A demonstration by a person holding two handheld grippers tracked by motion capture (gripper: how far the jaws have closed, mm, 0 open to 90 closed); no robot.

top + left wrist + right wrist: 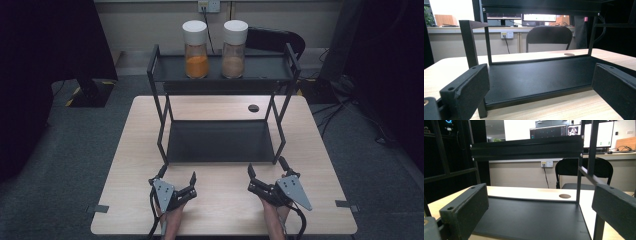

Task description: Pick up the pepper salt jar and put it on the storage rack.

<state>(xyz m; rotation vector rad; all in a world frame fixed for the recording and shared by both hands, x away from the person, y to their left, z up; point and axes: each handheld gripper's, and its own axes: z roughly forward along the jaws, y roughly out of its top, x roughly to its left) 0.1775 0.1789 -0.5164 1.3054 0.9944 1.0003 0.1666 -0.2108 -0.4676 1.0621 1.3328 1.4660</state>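
No writing, label or number can be read anywhere (the far screens point(550, 131) are too blurred to tell).

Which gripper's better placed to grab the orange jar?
Left, probably. The orange jar stands left on the top shelf, more in line with the left gripper than the right gripper. Both are open, empty.

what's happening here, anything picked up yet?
Nothing yet. A person holds the left gripper and the right gripper low over the near edge of the table, both open and empty, in front of a black two-tier rack. Its lower shelf is bare. Two white-capped jars stand on the top shelf: an orange-filled jar and a tan-filled jar.
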